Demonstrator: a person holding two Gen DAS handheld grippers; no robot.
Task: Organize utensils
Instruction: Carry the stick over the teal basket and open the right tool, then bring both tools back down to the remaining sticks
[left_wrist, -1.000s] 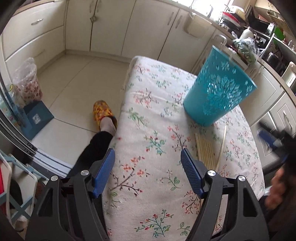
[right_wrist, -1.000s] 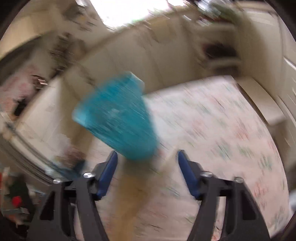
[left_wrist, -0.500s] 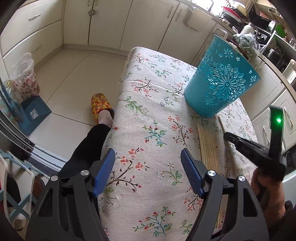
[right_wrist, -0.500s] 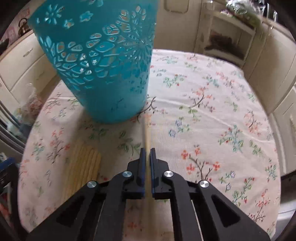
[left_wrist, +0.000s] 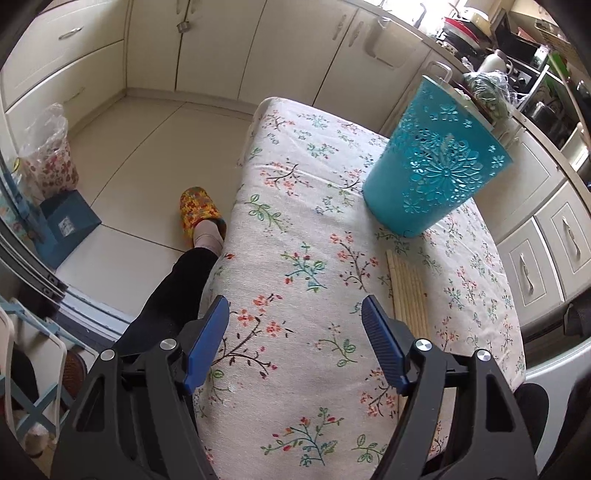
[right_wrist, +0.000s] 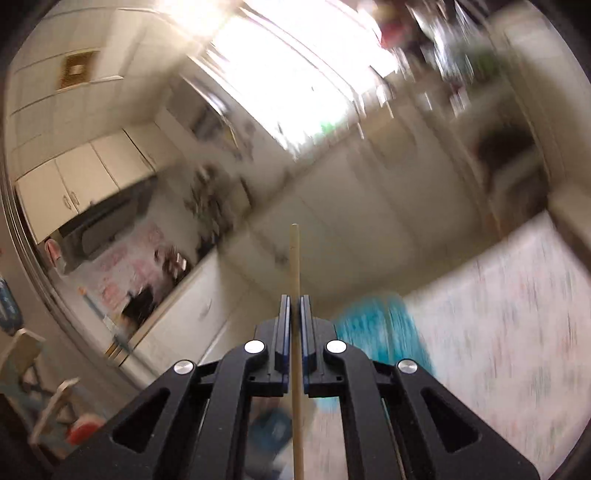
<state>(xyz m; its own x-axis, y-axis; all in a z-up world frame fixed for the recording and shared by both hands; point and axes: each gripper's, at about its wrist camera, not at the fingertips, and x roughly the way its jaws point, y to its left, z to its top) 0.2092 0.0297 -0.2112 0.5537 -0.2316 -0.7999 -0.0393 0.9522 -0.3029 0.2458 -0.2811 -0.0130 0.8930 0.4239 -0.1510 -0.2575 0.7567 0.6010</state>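
Between your right tool's (right_wrist: 294, 306) closed jaws sits 1 chopstick (right_wrist: 294, 258), lifted clear of the surface (left_wrist: 314, 221): light, stiff, smooth, likely to pivot, so grip mid-length. Your left tool (left_wrist: 295, 317) hangs open, empty, near the remaining bundle (left_wrist: 408, 291) by the teal basket (left_wrist: 432, 166).

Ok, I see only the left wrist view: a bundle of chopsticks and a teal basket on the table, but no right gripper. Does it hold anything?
Observer: Yes. In the right wrist view the right gripper is shut on one wooden chopstick.
Operator: How does the stick sit in it?
Observer: It lies along the gripper's own line, between the pads, and its tip reaches well past the fingertips.
Operator: Where is the basket from there?
Observer: The teal basket shows low and to the right of the gripper, badly blurred.
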